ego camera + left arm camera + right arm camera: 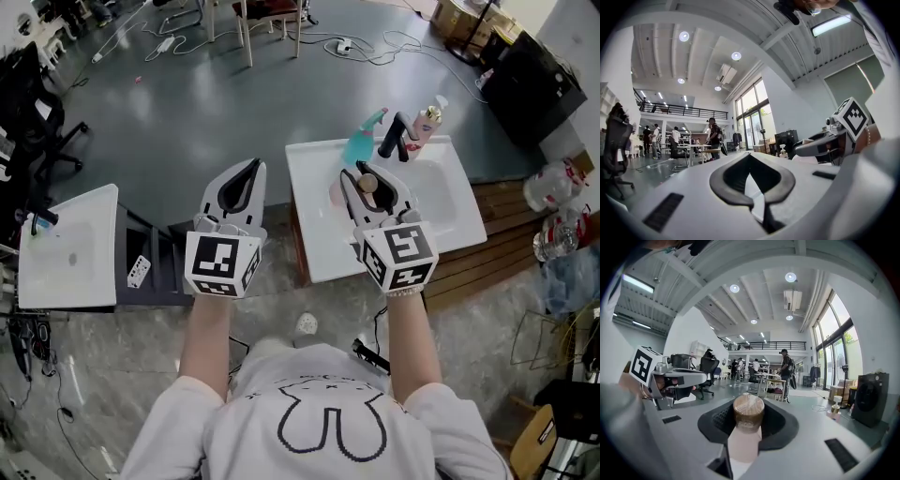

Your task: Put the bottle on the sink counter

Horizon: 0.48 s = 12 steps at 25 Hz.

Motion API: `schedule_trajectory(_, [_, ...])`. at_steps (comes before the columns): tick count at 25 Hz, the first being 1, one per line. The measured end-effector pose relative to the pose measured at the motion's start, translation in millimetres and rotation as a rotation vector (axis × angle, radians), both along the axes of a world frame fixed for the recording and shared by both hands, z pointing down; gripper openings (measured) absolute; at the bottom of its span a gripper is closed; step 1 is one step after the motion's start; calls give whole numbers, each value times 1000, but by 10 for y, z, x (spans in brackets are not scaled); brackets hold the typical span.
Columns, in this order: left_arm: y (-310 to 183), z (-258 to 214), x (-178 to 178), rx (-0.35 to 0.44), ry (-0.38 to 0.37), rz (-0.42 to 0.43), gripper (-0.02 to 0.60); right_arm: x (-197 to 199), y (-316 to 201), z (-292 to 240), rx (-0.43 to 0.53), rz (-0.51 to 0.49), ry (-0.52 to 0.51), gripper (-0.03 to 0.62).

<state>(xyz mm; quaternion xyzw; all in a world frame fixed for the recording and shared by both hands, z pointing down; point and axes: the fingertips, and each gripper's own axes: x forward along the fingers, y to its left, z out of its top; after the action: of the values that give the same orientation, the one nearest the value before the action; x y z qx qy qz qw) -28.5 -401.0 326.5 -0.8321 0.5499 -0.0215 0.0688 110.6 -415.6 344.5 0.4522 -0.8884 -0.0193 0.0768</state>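
Right tool clasps your pink bottle over the sink bench at one o'clock; release remains. Left tool clenched, empty.

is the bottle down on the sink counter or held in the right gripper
Held: the right gripper view shows the pink bottle clamped between the right gripper's jaws, not set on the sink counter.

I work in an open lab hall: cables cross the far floor, an office chair stands left, a mezzanine railing far off.
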Motion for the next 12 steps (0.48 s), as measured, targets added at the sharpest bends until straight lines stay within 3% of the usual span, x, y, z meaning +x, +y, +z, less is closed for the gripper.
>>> schedule_trajectory(12, [-260,209,-123,-48,1,-8,9,-210,-621,487,-104,-9,7,127])
